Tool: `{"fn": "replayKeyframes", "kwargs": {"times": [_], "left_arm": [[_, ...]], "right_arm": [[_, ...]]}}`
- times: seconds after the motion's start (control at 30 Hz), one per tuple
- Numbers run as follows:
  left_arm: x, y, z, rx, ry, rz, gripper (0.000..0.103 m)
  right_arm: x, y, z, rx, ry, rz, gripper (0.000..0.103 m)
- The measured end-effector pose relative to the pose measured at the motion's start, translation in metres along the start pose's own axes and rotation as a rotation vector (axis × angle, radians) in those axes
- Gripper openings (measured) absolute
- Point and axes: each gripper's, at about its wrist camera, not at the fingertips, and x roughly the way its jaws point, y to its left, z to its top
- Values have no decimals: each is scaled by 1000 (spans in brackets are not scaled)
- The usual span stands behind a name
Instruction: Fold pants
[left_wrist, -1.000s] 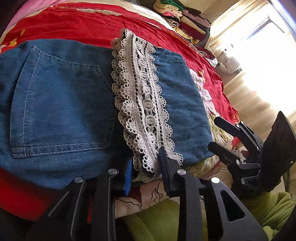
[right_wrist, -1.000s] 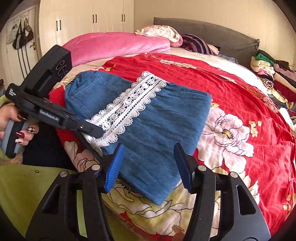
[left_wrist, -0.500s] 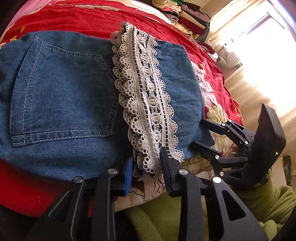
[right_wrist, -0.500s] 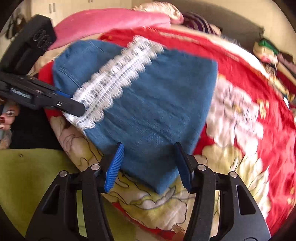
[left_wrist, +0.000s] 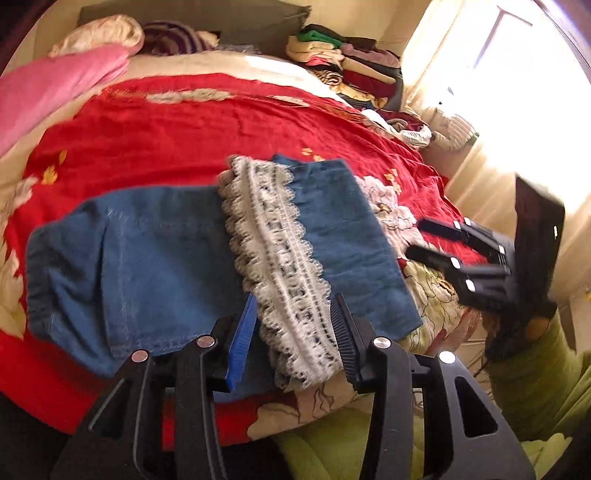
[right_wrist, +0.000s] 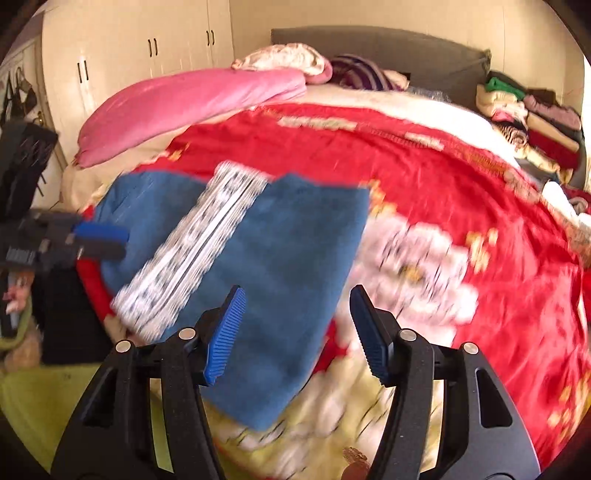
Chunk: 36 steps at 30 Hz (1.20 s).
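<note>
While both views are smeared by motion blur, the folded denim pants (left_wrist: 177, 258) are seen lying flat on the red floral bedspread (left_wrist: 221, 122), close to the bedspread's near edge. A white lace band (left_wrist: 280, 266) is seen running across the pants, from their far edge to their near edge. The left claw (left_wrist: 293, 332) is held with its jaws spread apart, one on either side of the near end of the lace band, and nothing is gripped. The right claw (right_wrist: 295, 332) is likewise held wide open and empty, just above the near corner of the pants (right_wrist: 280, 266); contact with the fabric cannot be told. Beyond the pants, a pink pillow (right_wrist: 192, 107) is seen at the far left of the bedspread, and stacked clothes (right_wrist: 532, 122) at its far right.
</note>
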Motion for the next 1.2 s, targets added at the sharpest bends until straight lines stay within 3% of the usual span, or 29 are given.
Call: {"fn": "replayKeyframes", "kwargs": {"times": [0.1,0.17,0.23,0.33,0.6,0.77,0.83,0.9,0.97,1.2], "left_arm": [[9,-11,1,48,8,0,38],[22,-19,0,89,32,3,34],[38,-23,-4,107,67,22,31],[56,-12,-10,72,118,27,29],[53,-7,-12,58,109,2,30],[50,-3,-12,42,106,-18,31],[44,1,-13,13,95,-41,31],[34,4,-15,5,78,-48,31],[22,4,-14,9,53,-28,41],[1,6,-11,4,13,18,58]], "right_arm": [[10,-2,23,-35,-11,6,42],[24,-2,41,-48,2,37,28],[39,-1,53,-59,21,49,24],[65,2,67,-66,62,52,24],[125,-15,70,-35,204,-46,24],[136,-20,62,-9,210,-31,24],[130,-19,63,-7,197,-33,27],[118,-18,64,8,171,-20,41],[103,-18,65,32,131,-21,51],[58,-8,56,69,27,13,69]]}}
